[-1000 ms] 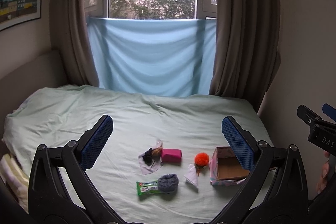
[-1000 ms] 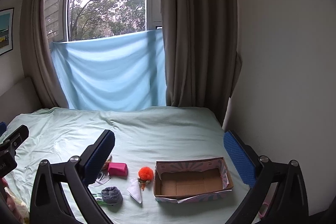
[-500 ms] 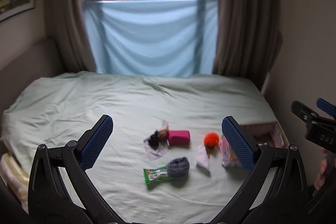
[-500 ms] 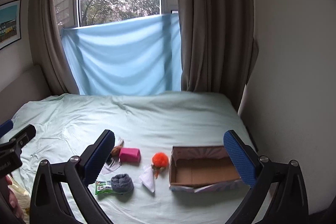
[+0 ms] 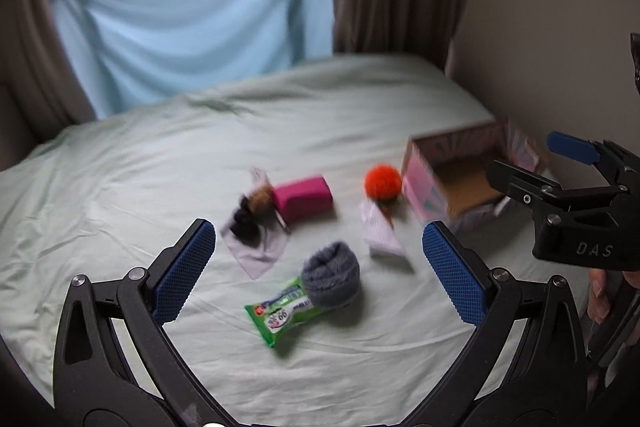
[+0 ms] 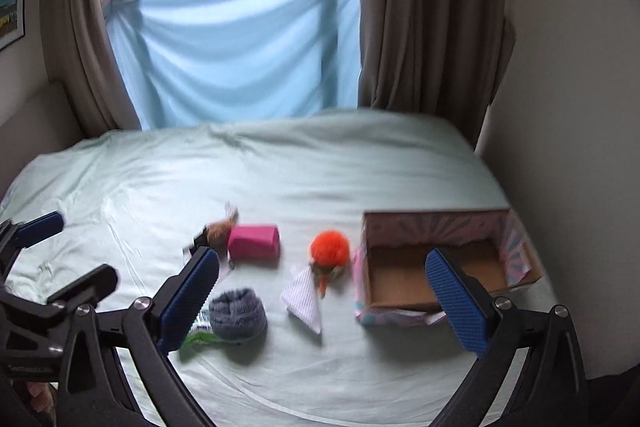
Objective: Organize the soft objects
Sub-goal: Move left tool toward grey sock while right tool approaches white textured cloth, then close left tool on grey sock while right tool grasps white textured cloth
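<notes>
Both jaws gape wide, empty. Left wrist view: left gripper (image 5: 319, 267) frames a grey rolled sock (image 5: 331, 275) overlapping a green wipes packet (image 5: 280, 311), frame centre; right gripper (image 5: 568, 187) at right edge. Right wrist view: right gripper (image 6: 322, 295) reveals the pink cardboard box's (image 6: 436, 227) bare brown floor, right of an orange pompom (image 6: 330, 247), on the pale green bed (image 6: 280, 167).

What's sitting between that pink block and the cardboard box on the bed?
The orange pompom, with a white striped pouch just in front; the right wrist view shows it best.
</notes>
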`<state>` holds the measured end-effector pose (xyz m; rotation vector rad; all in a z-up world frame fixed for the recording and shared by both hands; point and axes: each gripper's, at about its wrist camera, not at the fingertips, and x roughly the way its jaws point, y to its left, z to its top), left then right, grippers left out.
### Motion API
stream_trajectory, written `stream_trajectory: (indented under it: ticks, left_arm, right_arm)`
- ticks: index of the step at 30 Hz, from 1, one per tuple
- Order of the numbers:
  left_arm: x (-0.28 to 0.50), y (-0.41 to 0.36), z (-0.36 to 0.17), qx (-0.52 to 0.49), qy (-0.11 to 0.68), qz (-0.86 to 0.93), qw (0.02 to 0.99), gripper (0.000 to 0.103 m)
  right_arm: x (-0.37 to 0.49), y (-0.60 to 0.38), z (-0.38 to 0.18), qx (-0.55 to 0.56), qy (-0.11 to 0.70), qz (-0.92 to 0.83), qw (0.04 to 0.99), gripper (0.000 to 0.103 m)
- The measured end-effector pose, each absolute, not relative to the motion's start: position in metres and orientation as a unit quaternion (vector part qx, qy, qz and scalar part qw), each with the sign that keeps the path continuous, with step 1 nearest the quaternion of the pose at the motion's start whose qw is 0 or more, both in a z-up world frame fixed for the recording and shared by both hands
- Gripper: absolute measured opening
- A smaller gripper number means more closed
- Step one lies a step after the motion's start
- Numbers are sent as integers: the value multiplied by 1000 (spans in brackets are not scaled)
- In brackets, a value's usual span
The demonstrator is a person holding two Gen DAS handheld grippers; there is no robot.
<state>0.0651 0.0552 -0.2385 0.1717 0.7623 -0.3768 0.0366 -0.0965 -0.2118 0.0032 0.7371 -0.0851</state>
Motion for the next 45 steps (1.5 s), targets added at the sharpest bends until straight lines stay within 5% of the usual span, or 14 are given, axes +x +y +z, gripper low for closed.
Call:
stream_trajectory:
  ticks: [14, 25, 29, 38, 45]
  left_arm:
    - [113, 26, -416, 140, 441, -233, 855, 102]
    - [147, 15, -464, 146, 475, -235, 835, 101]
    - [156, 14, -474, 141, 494, -242, 823, 88]
    - [157, 7, -477, 141, 500, -262, 813, 59]
    - [154, 10, -473, 130, 504, -269, 811, 49]
  right_arm:
    - [95, -97, -383, -31, 434, -4, 901, 86]
    - [150, -103, -448, -15, 462, 16, 886, 67]
    - [167, -105, -460, -4, 471, 16, 882, 62]
    - [179, -97, -471, -7, 490, 31, 871, 33]
    - [177, -90, -467, -24, 486, 34, 873, 22]
